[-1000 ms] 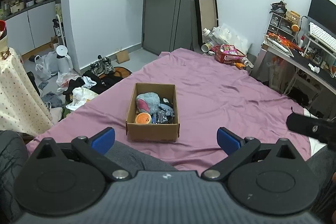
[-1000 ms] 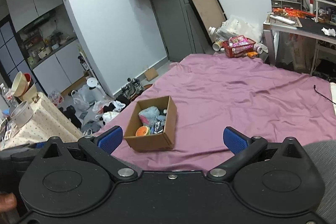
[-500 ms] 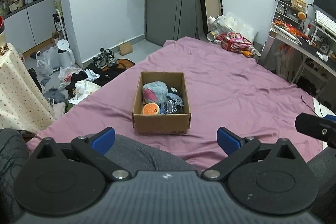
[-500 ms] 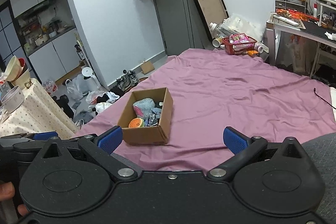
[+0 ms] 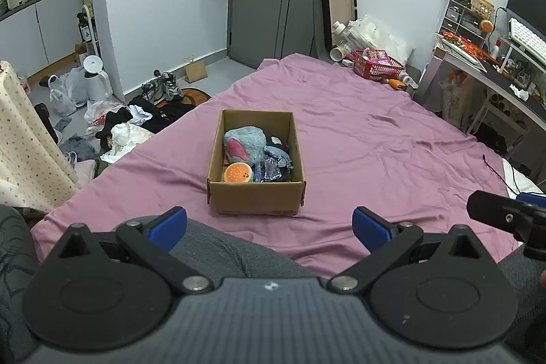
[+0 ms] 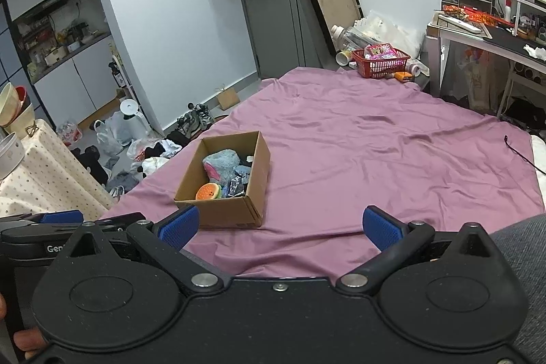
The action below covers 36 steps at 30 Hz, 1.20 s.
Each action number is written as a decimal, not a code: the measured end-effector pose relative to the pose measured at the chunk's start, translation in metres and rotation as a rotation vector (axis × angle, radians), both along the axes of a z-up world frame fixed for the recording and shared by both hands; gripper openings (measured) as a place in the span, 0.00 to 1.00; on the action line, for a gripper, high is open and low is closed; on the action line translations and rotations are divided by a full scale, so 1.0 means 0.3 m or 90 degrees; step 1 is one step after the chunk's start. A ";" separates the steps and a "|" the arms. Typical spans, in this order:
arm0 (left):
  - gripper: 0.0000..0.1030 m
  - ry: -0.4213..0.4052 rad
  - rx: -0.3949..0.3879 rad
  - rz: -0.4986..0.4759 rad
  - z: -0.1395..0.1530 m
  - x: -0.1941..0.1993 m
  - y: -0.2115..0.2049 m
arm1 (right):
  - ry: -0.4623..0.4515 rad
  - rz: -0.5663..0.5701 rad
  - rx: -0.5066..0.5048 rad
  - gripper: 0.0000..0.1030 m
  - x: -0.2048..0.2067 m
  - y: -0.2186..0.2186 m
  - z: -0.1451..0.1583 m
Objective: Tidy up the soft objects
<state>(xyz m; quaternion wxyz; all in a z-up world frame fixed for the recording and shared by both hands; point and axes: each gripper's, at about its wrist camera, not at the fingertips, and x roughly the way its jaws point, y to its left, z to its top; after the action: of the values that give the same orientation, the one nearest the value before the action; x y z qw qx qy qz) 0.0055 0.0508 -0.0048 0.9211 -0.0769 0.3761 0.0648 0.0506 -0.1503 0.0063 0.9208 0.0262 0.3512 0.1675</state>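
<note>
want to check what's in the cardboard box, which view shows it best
The left wrist view: it looks nearly straight into the cardboard box. The right wrist view shows the box off to the left, at an angle.

Both wrist views look forward over the bed from its near edge; each shows the box (image 5: 256, 164) (image 6: 223, 179) ahead.

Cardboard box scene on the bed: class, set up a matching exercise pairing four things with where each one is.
Things:
1. grey plush
2. orange round toy
3. red basket
4. cardboard box

Places:
A. at the bed's far corner
B. in the box's near left corner
C. on the purple sheet, ahead of the open left tongs
D. in the box, behind the orange toy

Pairs: 1-D, 2-B, 3-A, 4-C
</note>
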 end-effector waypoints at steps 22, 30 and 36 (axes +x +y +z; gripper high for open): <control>0.99 -0.017 -0.005 -0.016 0.024 -0.026 -0.021 | -0.008 0.016 0.004 1.00 0.003 -0.017 -0.008; 0.99 -0.020 -0.008 -0.017 0.031 -0.027 -0.021 | -0.009 0.018 0.004 1.00 0.000 -0.018 -0.010; 0.99 -0.020 -0.009 -0.015 0.036 -0.032 -0.016 | -0.009 0.019 0.007 1.00 0.001 -0.022 -0.011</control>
<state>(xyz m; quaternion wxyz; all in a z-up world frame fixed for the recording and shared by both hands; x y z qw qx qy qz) -0.0042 0.0461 0.0060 0.9271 -0.0802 0.3628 0.0501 0.0509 -0.1568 0.0031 0.9206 0.0247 0.3441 0.1830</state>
